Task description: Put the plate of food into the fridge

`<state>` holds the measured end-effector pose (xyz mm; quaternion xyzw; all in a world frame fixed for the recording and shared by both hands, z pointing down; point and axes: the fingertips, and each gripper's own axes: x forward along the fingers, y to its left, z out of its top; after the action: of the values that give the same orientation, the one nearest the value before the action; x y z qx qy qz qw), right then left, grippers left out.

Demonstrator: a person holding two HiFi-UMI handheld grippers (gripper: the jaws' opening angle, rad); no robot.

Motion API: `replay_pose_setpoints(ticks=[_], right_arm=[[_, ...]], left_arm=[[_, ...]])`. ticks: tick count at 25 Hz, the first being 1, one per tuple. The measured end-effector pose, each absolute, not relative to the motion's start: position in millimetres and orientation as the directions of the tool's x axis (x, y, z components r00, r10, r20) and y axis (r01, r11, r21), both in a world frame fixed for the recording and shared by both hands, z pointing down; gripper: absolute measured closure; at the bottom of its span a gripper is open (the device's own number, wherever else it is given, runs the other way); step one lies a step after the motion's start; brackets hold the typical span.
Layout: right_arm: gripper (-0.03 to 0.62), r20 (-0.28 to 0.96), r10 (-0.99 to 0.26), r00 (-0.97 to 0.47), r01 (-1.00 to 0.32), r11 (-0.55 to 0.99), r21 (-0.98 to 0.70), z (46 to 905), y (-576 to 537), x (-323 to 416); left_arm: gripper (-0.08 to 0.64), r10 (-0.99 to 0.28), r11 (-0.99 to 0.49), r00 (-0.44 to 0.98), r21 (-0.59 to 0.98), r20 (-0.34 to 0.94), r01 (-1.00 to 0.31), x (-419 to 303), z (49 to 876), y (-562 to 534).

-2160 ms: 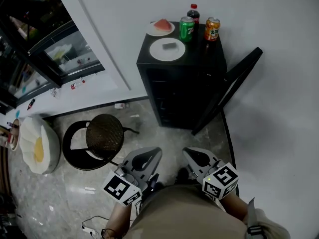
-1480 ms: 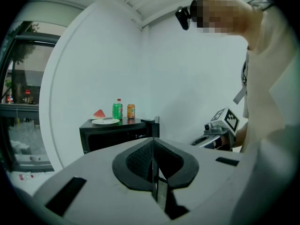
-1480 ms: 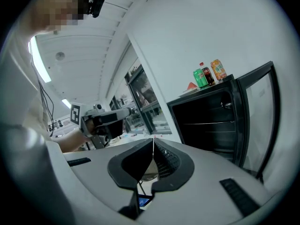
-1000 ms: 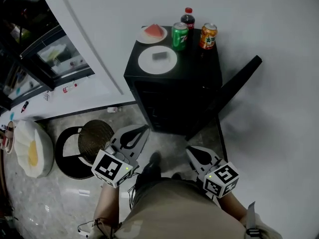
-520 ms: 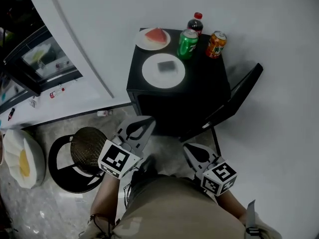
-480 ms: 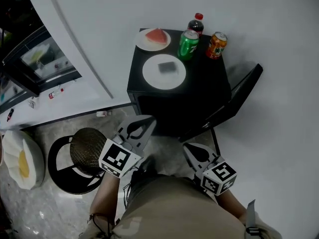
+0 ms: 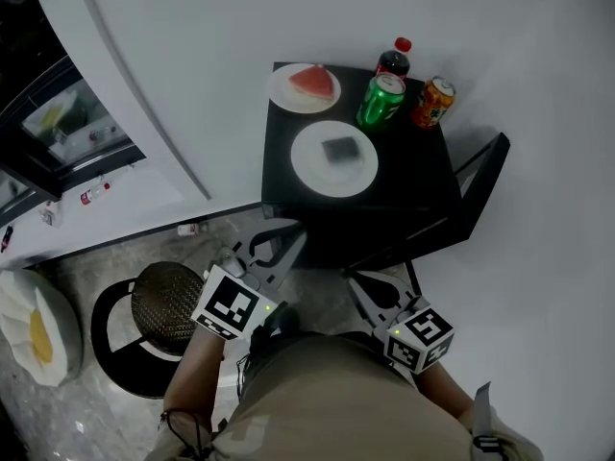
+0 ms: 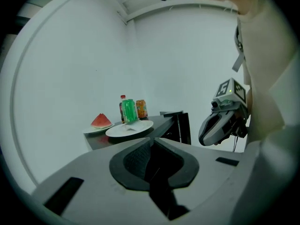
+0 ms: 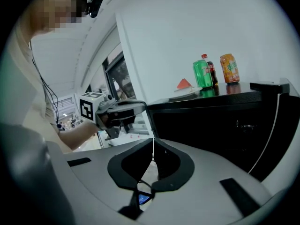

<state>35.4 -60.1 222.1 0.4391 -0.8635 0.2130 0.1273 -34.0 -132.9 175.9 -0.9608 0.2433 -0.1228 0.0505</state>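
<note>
My left gripper (image 7: 284, 243) and right gripper (image 7: 363, 284) both have their jaws pressed together on nothing. The plate of food (image 7: 334, 158) sits on top of the black fridge (image 7: 411, 169), in front of a watermelon plate (image 7: 306, 87), a green can (image 7: 381, 101) and an orange can (image 7: 432, 102); I cannot read the labels.

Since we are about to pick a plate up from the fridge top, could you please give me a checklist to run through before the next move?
1. Fridge door open: ok, it stands swung out.
2. Grippers empty: ok, left gripper and right gripper hold nothing.
3. Jaws apart for a grasp: not ok, both are shut.
4. Front plate near edge bare: ok.
5. Which plate to take: cannot tell, the watermelon plate sits behind it.
6. Room inside the fridge: cannot tell, the interior is dark.
</note>
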Motion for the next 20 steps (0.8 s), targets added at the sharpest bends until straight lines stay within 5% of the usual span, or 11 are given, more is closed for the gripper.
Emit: replay_pose_setpoints(ticks=[11, 14, 20], right_arm=[[0.571, 0.417, -0.707, -0.571, -0.82, 0.511, -0.257, 230.5, -80.2, 31.4], [0.571, 0.414, -0.697, -0.585, -0.81, 0.523, -0.265, 231.3, -86.4, 38.0], [0.571, 0.41, -0.651, -0.639, -0.768, 0.577, -0.278, 232.0, -98.9, 46.4]], left_arm=[[0.546, -0.442, -0.885, 0.864, -0.279, 0.243, -0.374, -26.7, 173.0, -146.8], [0.373, -0.423, -0.893, 0.862, -0.288, 0.28, -0.345, -17.1, 172.5, -147.8], [0.291, -0.522, -0.807, 0.755, -0.515, 0.396, -0.288, -1.5, 188.3, -161.8]])
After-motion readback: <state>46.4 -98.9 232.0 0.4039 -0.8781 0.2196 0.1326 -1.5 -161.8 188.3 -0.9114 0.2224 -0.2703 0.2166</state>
